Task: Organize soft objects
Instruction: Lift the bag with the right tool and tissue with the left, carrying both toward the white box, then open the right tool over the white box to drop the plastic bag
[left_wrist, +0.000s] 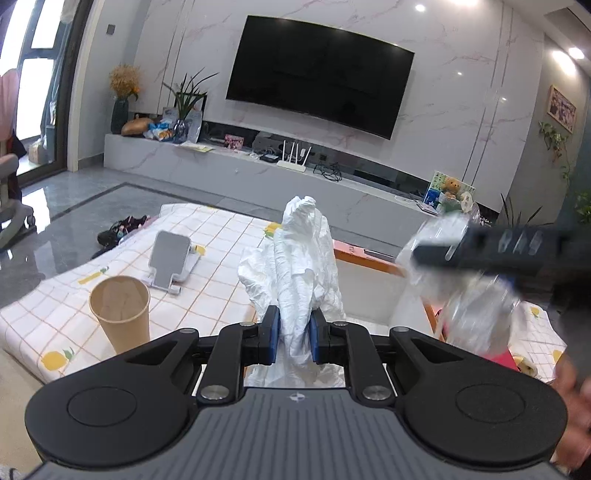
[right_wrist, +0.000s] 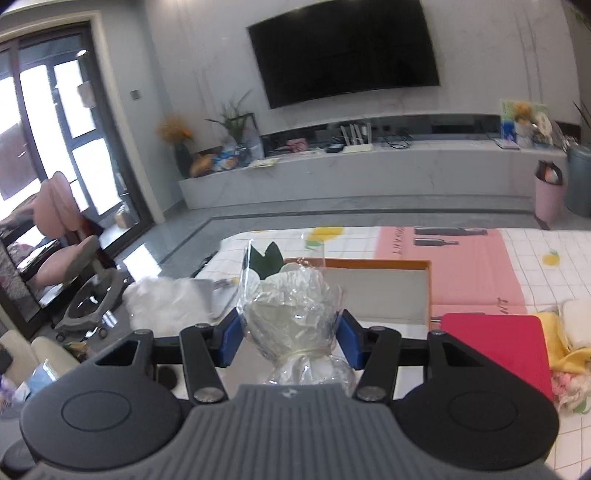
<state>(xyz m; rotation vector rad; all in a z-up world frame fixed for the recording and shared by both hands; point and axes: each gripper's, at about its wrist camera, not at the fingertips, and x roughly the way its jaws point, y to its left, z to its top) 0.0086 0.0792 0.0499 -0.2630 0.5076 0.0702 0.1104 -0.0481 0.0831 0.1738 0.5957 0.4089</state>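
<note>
Living room ahead, checked surface (left_wrist: 221, 236) below me. On the left, paper cup (left_wrist: 120, 314) standing clear. My left tool (left_wrist: 293, 332) is pinched on the white crumpled cloth (left_wrist: 299, 258), lifted upright for carrying. Further right, my right tool (right_wrist: 290, 334) clamps the cellophane-wrapped bundle (right_wrist: 291, 314) over the orange-rimmed box (right_wrist: 388, 291), likely its home.

No word, number or brand can be read with certainty: dark lettering is seen along two edges of the pink mat (right_wrist: 476, 266) but is too blurred and turned to be made out, and a small emblem on the hand-held gripper (left_wrist: 293, 397) carries no letters.
</note>
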